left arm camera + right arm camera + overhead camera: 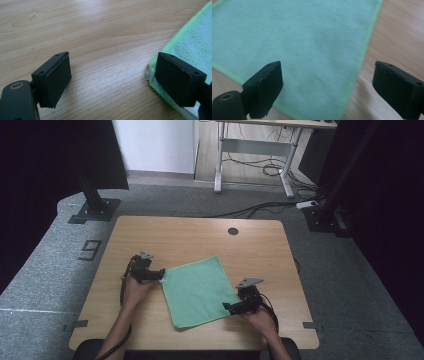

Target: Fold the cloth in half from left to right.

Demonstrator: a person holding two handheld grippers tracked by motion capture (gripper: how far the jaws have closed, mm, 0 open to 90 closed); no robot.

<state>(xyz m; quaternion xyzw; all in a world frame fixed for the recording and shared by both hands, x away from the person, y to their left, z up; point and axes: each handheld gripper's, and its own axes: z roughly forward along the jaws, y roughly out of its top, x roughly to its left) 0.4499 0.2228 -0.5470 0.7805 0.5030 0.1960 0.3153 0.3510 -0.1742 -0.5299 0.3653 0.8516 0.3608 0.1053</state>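
A green square cloth lies flat on the wooden table, turned slightly. My left gripper sits at the cloth's left corner, held by a hand. In the left gripper view its jaws stand wide apart, bare wood between them, and the right-hand jaw hangs over the cloth's hemmed corner without pinching it. My right gripper hovers at the cloth's near right corner. In the right gripper view it is open above the cloth, whose edge runs between the jaws.
A round cable hole sits near the table's far edge. Black stand bases flank the table on the grey floor. A desk frame with loose cables stands farther back.
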